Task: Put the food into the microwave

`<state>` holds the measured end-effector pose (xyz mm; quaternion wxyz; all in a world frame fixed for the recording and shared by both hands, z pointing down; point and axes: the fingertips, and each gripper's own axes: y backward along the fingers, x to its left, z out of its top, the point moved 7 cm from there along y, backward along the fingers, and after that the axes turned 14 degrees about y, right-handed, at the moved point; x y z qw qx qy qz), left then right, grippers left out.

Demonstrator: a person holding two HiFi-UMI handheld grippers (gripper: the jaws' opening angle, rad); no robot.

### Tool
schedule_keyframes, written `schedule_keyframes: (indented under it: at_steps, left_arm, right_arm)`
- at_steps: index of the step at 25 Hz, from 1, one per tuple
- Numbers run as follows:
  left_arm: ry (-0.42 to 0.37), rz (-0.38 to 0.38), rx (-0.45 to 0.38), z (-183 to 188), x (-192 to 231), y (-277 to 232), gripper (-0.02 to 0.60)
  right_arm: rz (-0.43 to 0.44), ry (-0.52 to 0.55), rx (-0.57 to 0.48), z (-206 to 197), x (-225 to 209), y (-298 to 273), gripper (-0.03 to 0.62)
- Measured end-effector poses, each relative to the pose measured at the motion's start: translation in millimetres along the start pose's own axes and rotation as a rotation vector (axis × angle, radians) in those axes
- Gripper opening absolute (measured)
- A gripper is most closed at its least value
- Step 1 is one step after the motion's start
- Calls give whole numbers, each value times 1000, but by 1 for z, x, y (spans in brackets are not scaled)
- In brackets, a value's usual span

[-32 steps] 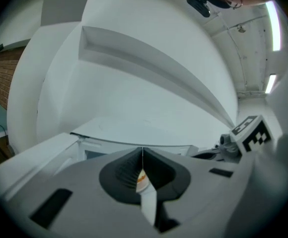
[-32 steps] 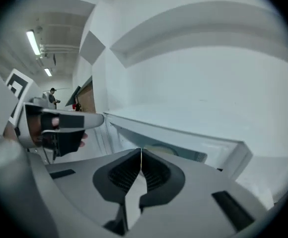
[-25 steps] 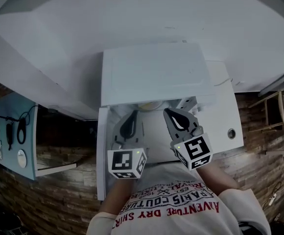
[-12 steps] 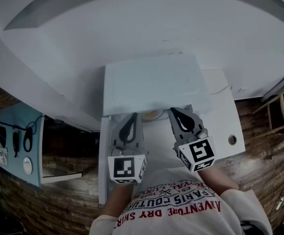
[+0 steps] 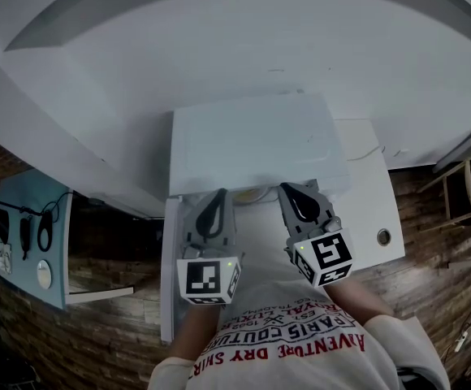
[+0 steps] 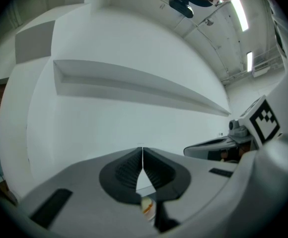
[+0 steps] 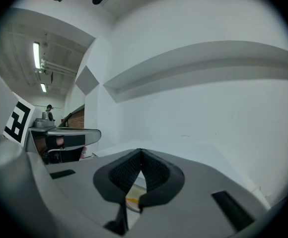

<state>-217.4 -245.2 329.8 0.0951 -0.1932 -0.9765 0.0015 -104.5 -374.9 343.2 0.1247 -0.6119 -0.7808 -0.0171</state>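
The left gripper (image 6: pixel 142 156) has its jaws pressed tip to tip, with nothing pinched between them. The right gripper (image 7: pixel 140 155) is the same, jaws together and empty. In both gripper views a sliver of plate shows low in the frame through the gap behind the tips, with yellow-orange food (image 7: pixel 132 200) on it.

In the head view the two grippers sit side by side at lower centre. The plate (image 5: pixel 256 193) lies between their tips, right at the front edge of the microwave (image 5: pixel 252 140), which fills the middle of the frame. Whether the plate is already inside the opening I cannot tell. The microwave stands on a white counter (image 5: pixel 367 210). A white strip running down the left of the grippers may be its open door.

The plate looks stiff, smooth and likely breakable, and not heavy. Its rim could slip in the pads. The food sits loose on top, so any tilt may slide it off. I would take it by the rim at opposite sides, one gripper each, and keep it level.
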Motion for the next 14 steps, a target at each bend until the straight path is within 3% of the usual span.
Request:
schedule_keyframes:
  at_steps: [14]
  left_arm:
    - [35,-4,40,-14,5,-14,8]
  right_arm:
    - [-3,-37,38,-13,-3,-11,12]
